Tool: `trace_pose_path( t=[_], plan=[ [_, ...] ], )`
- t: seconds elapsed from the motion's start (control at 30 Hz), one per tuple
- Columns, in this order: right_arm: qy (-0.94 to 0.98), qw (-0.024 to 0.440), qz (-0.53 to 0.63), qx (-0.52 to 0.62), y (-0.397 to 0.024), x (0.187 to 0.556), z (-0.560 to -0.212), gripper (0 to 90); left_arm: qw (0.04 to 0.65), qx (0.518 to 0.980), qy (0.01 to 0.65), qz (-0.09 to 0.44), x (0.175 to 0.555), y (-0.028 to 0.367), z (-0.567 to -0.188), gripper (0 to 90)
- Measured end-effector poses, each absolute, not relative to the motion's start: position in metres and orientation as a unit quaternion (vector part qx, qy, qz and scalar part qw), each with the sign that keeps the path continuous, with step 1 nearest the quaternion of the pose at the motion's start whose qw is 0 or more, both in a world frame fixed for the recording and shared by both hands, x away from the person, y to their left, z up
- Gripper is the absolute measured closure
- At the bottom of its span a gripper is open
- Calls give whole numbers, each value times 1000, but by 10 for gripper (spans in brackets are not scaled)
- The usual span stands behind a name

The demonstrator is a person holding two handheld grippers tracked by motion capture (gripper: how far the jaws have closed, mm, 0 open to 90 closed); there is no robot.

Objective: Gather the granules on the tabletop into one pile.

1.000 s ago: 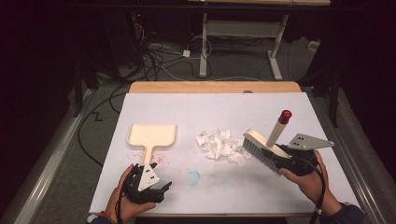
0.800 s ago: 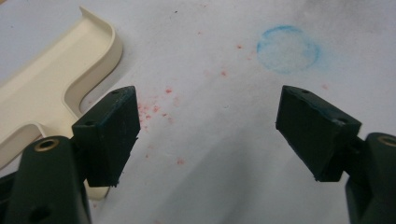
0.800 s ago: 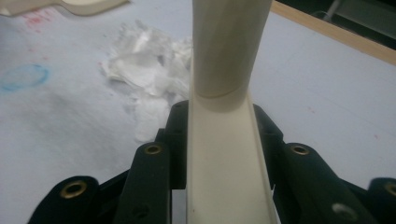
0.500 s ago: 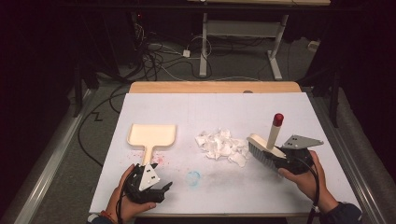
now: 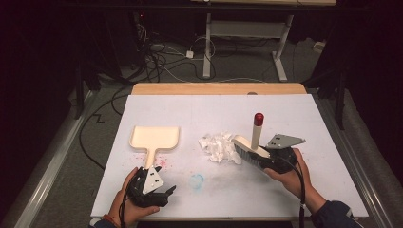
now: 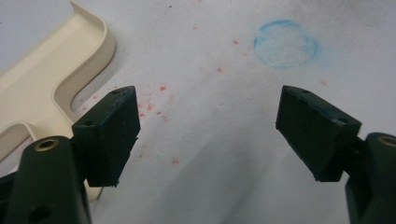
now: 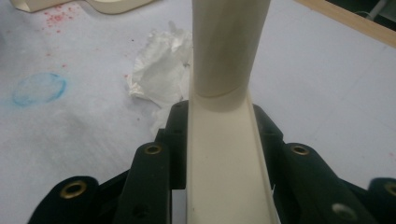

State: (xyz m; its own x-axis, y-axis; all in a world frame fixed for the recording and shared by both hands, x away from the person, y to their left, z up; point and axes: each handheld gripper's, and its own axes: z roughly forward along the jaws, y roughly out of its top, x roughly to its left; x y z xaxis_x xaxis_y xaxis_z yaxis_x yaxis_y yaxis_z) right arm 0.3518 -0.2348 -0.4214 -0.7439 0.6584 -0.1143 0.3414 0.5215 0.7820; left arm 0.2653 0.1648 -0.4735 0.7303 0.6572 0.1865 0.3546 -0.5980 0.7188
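My right gripper (image 5: pixel 262 159) is shut on the cream back of a hand brush (image 7: pixel 224 154). The brush's handle with its red tip (image 5: pixel 258 118) stands nearly upright, and the dark bristles (image 5: pixel 243 153) rest at the right edge of a pile of crumpled white paper (image 5: pixel 217 145). In the right gripper view the paper (image 7: pixel 163 70) lies just ahead of the jaws. A cream dustpan (image 5: pixel 155 137) lies at the left, handle toward me. My left gripper (image 5: pixel 161 192) rests on the table below it, open and holding nothing (image 6: pixel 215 130), with the dustpan handle (image 6: pixel 46 93) beside its left pad.
A white sheet (image 5: pixel 214 111) covers the wooden table. On it are a faint blue ring stain (image 5: pixel 196 180) and red specks (image 5: pixel 159 164) by the dustpan handle. Beyond the far edge stand desk legs (image 5: pixel 207 47) and tangled cables on a dark floor.
My right gripper has carried the brush left and down against the paper pile, and the handle now stands more upright. The left gripper has stayed put.
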Motion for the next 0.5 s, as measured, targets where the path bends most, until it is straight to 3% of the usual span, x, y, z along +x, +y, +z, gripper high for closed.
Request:
trace_pose_path(
  t=[0.5],
  plan=[
    [824, 207, 441, 291, -255, 338, -395, 678, 342, 863, 291, 232, 265, 166, -472, 208]
  ],
)
